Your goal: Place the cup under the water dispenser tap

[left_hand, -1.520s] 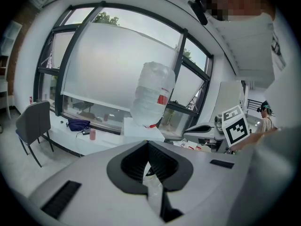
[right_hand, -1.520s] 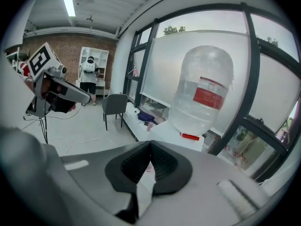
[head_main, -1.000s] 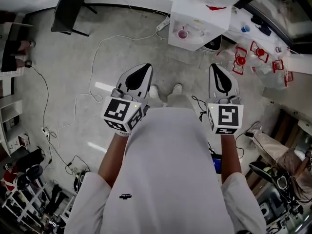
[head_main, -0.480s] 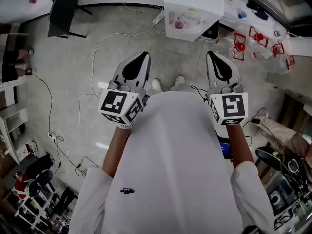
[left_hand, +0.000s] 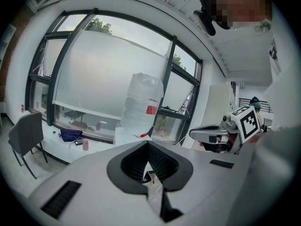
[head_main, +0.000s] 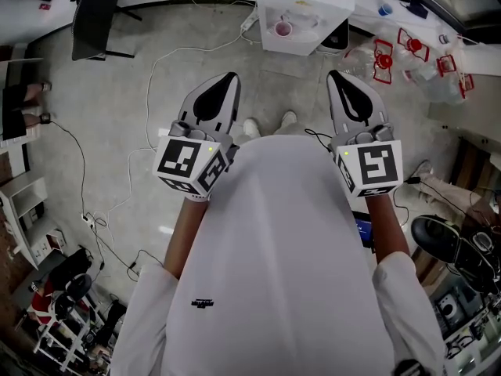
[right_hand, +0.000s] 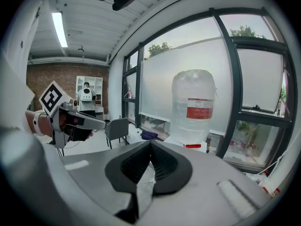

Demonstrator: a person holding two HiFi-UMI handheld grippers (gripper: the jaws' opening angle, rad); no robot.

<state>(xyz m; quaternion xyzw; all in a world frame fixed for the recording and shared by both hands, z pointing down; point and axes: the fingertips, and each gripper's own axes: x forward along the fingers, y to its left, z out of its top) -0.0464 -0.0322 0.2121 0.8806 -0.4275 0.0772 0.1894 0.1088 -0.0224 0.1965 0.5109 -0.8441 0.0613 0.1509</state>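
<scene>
Cup [head_main: 282,29]: pink, seen from above, on the front ledge of the dispenser [head_main: 307,23], well apart from both grippers; whether it sits beneath a tap cannot be told.

Left gripper [head_main: 232,77]: jaws together at the tips, nothing between them, as its own view [left_hand: 148,143] shows. Held level at chest height, pointing forward.

Right gripper [head_main: 332,75]: jaws likewise together and empty [right_hand: 150,143]. Held level beside the left one, the two well apart, each visible in the other's view.

Shirt [head_main: 274,272]: white, fills the lower head view between the two arms.

Shoes [head_main: 250,128]: white, on the floor [head_main: 125,108] between the grippers.

Bottle [right_hand: 193,106]: large, clear, red label, upturned on the dispenser, ahead of both grippers.

Cable [head_main: 160,73]: white, looping over the floor left of the dispenser.

Chair [head_main: 94,22]: dark, far left, near the window counter.

Jugs [head_main: 407,49]: clear with red fittings, lying right of the dispenser.
</scene>
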